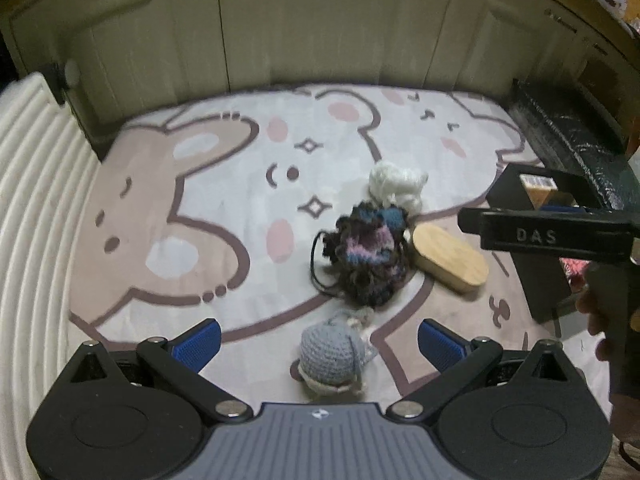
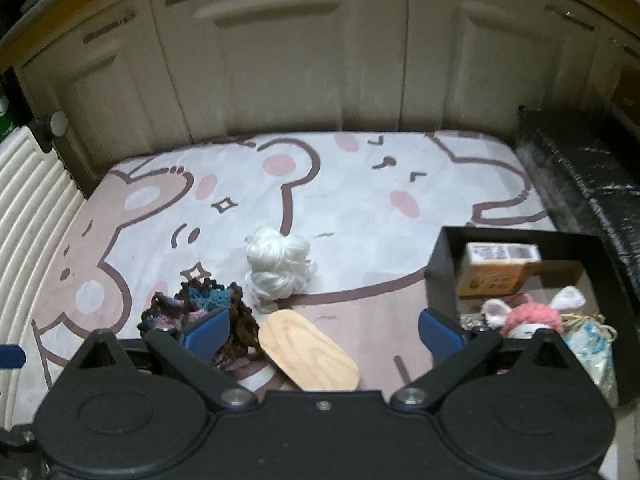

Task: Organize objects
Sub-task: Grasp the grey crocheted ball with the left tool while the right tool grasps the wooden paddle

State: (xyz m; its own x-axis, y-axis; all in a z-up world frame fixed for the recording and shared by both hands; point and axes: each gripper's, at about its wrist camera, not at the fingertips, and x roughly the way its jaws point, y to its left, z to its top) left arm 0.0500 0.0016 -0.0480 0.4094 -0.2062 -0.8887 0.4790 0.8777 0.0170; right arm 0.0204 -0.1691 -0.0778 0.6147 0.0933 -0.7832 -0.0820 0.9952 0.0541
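Down on the floor, a cartoon-bear printed rug [image 1: 224, 216] is carrying four loose things: one oval light-wood lid [image 2: 308, 354], one dark multicoloured crocheted pouch [image 1: 370, 254], one white yarn bundle [image 2: 280, 266] and one small grey crocheted ball [image 1: 328, 356]. The wooden lid is lying flat with its long axis running diagonally, from near the pouch toward the open black box [image 2: 440, 276] at the rug's right edge; the lid and pouch are touching. The yarn is sitting just behind the pouch.

Inside the box are lying one tan cardboard carton [image 2: 496, 272] with unreadable print, one pink knitted bunny-eared doll [image 2: 528, 316] and one pale blue pouch [image 2: 592, 340].

The left tool [image 1: 320, 338] is hanging with its blue pads spread wide, the grey ball between them, untouched. The right tool [image 2: 324, 330] is likewise gaping above the lid, holding nothing. Its side is reading "DAS" in the left view.
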